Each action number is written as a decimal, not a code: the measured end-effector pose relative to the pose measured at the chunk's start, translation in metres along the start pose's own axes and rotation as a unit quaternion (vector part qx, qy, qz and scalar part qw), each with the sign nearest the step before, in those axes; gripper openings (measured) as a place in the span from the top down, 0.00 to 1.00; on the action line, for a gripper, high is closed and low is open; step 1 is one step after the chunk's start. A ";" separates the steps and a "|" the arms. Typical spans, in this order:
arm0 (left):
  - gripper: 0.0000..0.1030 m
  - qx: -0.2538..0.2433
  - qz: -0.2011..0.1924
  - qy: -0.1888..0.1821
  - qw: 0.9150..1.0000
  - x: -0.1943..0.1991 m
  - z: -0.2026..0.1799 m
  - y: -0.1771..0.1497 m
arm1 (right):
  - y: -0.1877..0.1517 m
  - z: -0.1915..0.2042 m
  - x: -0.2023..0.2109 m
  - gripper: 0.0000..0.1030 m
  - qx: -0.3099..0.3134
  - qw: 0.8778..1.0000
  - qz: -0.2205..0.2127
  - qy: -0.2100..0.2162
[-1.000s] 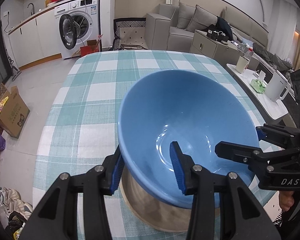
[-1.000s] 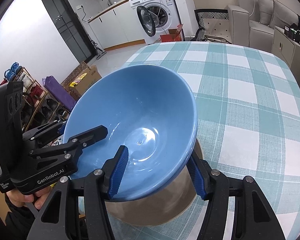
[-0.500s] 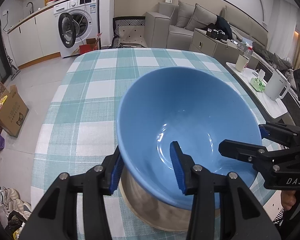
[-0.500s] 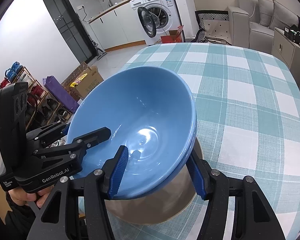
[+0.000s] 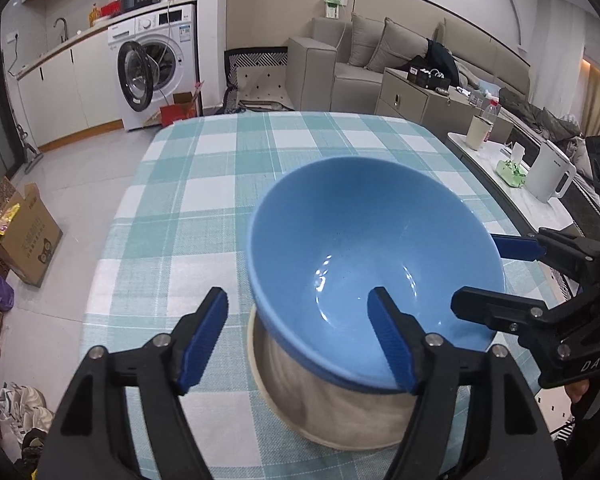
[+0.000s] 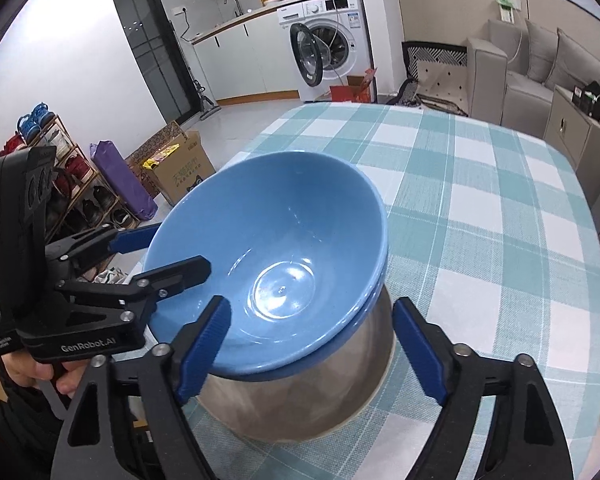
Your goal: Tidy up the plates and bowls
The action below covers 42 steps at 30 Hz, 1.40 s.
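On the bench point(image 5: 204, 184), under its teal check cloth, a blue bowl point(image 5: 364, 264) sits tilted inside a pale bowl point(image 5: 332, 412), whose rim and inside it hides entirely. From the left wrist view the stack lies toward 5 o'clock of the bench top, near the edge. The left tongs point(image 5: 298, 334) have just been opening and stand apart: one pad inside the blue bowl, the other clear of its outer wall at 9 o'clock, neither pressing. The right tongs point(image 6: 310, 344) have likewise just been opening; their pads straddle the near rim, with a gap showing on the outer side. Whether the inner pad touches the glaze I cannot tell. Both tong frames are cut off by the lower frame edges, and only a fingertip of each hand shows.
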State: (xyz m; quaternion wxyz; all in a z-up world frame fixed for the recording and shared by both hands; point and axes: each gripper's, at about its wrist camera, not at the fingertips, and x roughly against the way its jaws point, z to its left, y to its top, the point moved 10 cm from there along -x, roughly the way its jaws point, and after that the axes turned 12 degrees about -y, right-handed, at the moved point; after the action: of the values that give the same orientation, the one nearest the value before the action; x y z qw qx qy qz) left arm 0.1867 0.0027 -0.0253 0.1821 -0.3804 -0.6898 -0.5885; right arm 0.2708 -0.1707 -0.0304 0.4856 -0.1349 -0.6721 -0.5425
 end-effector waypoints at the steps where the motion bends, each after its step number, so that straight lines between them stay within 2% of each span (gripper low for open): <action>1: 0.21 -0.002 -0.006 0.001 1.000 0.003 0.000 0.001 | 0.000 -0.001 0.002 0.14 0.003 1.000 -0.003 -0.001; 6: 0.05 -0.014 -0.040 0.007 0.999 0.022 0.001 0.002 | -0.002 -0.009 0.013 0.04 0.002 0.999 -0.038 -0.004; 11: 0.00 -0.023 -0.064 0.015 0.998 0.033 0.003 -0.003 | -0.010 -0.017 0.018 0.02 -0.011 0.998 -0.057 0.006; 19: 0.00 -0.031 -0.086 0.037 0.995 0.037 0.006 -0.012 | -0.024 -0.025 0.031 0.01 -0.011 0.995 -0.104 0.001; 28: 0.00 -0.037 -0.143 0.041 0.988 0.049 0.005 -0.022 | -0.041 -0.027 0.042 0.01 -0.009 0.987 -0.158 -0.007; 35: 0.00 -0.044 -0.158 0.055 0.985 0.055 0.006 -0.039 | -0.057 -0.023 0.052 0.01 -0.006 0.980 -0.197 -0.007; 42: 0.00 -0.032 -0.171 0.049 0.984 0.055 0.007 -0.056 | -0.070 -0.010 0.054 0.01 0.000 0.976 -0.218 -0.003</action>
State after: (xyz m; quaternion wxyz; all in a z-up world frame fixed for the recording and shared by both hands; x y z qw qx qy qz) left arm 0.1109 0.0253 -0.0258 0.1001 -0.2331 -0.7154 -0.6510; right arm 0.1994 -0.2244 -0.0298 0.3536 0.0134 -0.6865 -0.6352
